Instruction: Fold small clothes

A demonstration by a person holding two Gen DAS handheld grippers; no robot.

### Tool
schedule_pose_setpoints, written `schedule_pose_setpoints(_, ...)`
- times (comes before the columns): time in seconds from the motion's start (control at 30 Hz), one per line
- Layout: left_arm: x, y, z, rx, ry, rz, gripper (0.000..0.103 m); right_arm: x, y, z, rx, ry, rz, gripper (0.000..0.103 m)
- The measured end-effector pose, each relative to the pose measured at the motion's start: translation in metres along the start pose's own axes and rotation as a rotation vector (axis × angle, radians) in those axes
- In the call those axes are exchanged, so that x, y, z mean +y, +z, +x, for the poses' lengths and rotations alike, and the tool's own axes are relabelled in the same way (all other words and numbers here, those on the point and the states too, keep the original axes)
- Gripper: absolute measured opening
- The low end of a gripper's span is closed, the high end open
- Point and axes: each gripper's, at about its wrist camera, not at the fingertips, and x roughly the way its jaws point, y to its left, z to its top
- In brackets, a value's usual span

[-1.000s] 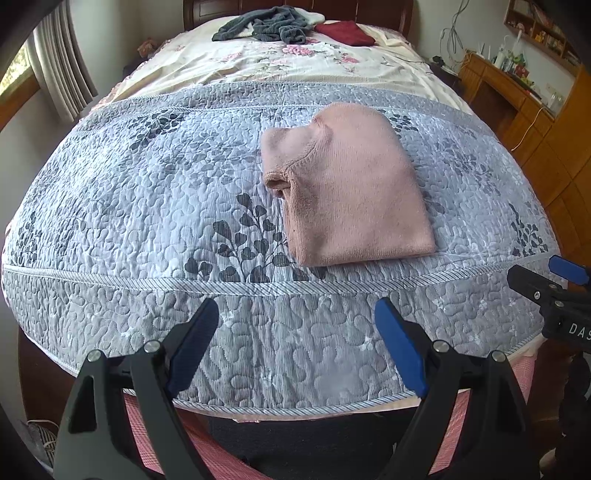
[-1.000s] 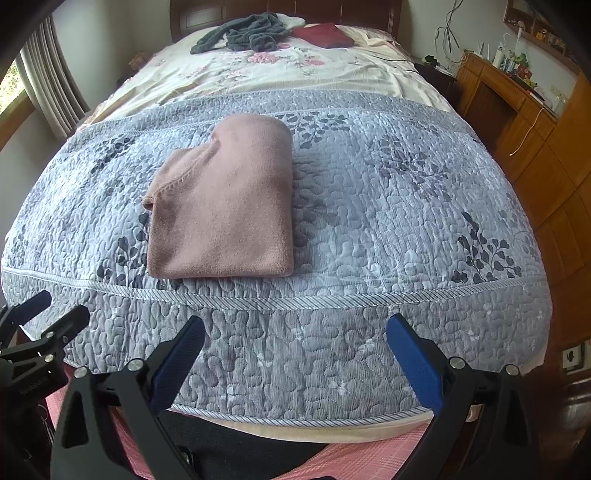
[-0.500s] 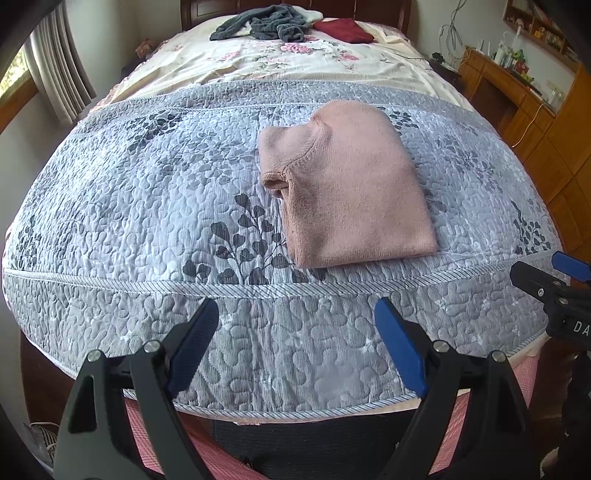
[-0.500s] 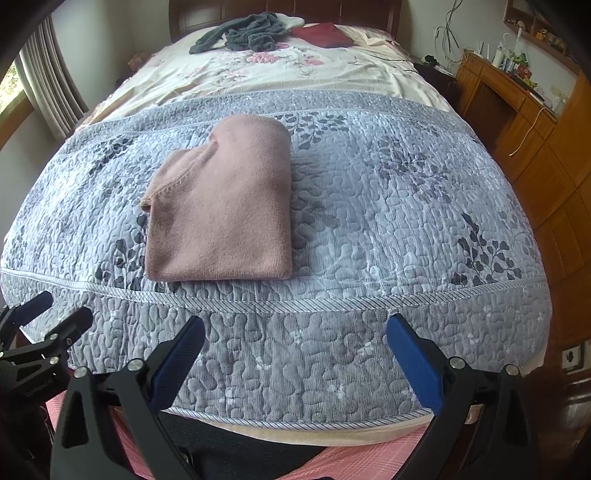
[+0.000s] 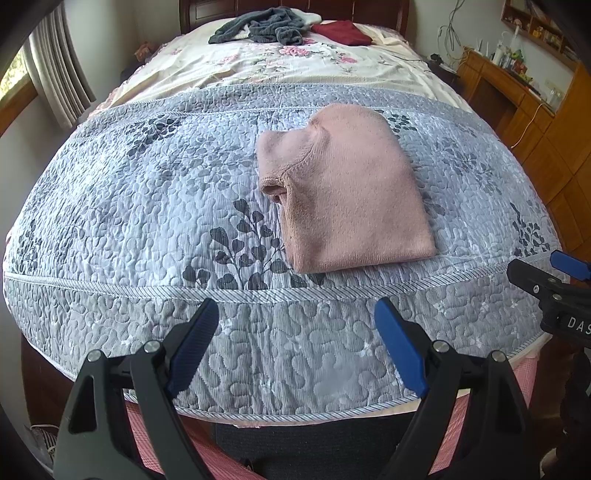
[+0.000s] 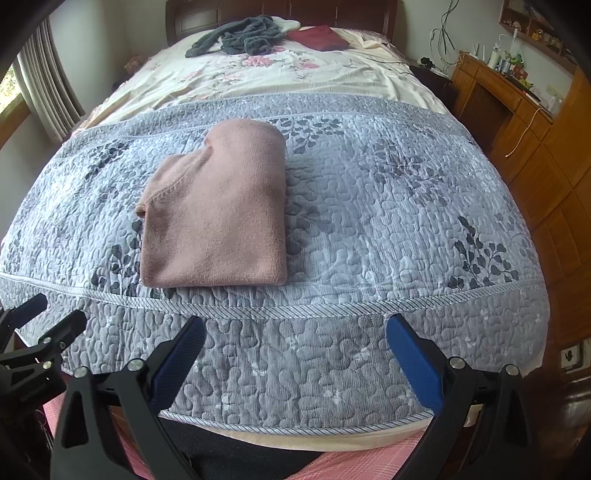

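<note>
grey quilt | floral sheet beyond | wooden desk beside bed | curtain opposite side

Pink garment: soft fuzzy knit, matt. Quilt: stitched cloth w/ slight sheen. Gripper arms matt black plastic, blue pads smooth. Cabinets: glossy wood.

Bed under grey leaf-print quilt, folded pink garment near its front edge, grey garment and dark red garment at far end

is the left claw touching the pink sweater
Apart. The left wrist view shows the open left claw short of the pink sweater, with a band of grey quilt between them.
</note>
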Motion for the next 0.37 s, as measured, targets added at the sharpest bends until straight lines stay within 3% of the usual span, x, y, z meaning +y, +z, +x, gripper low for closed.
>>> schedule_pose_setpoints(0.37,-0.0011,0.0008,-0.0034,-0.009,0.005,0.004,0.086,-0.0029,-0.0005,0.0002,0.011,-0.010,0.011,0.099)
